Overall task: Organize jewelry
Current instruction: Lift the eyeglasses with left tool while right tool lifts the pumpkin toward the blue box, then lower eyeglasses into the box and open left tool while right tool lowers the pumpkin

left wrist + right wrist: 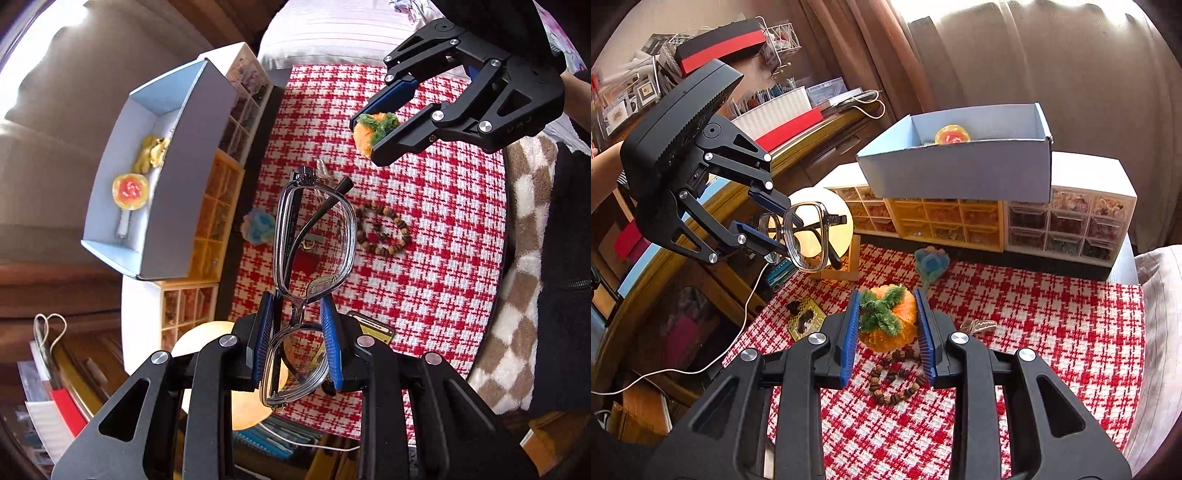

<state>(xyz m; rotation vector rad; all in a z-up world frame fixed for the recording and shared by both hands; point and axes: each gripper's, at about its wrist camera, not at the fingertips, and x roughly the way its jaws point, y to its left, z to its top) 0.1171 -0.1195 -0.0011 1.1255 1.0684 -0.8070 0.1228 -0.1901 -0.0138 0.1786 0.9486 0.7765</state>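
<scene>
My left gripper (297,308) is shut on a folded pair of clear-framed glasses (314,240), which stick out upright past the blue pads above the red-and-white checked cloth (443,258). In the right wrist view the same gripper (786,230) holds the glasses (809,230) in the air at left. My right gripper (886,301) is shut on a fuzzy orange ornament with green leaves (888,321), lifted off the cloth (1052,332). A wooden bead bracelet (894,382) lies on the cloth below it. The pale blue open box (960,173) sits on the drawer units and holds an orange-red round piece (952,134).
Small drawer organisers (1067,221) line the table's far edge. A blue fuzzy piece (931,262), a yellow card with dark pieces (807,317) and a small pale clip (979,326) lie on the cloth. A glowing round lamp (834,206) stands at the left corner, with cluttered shelves beyond.
</scene>
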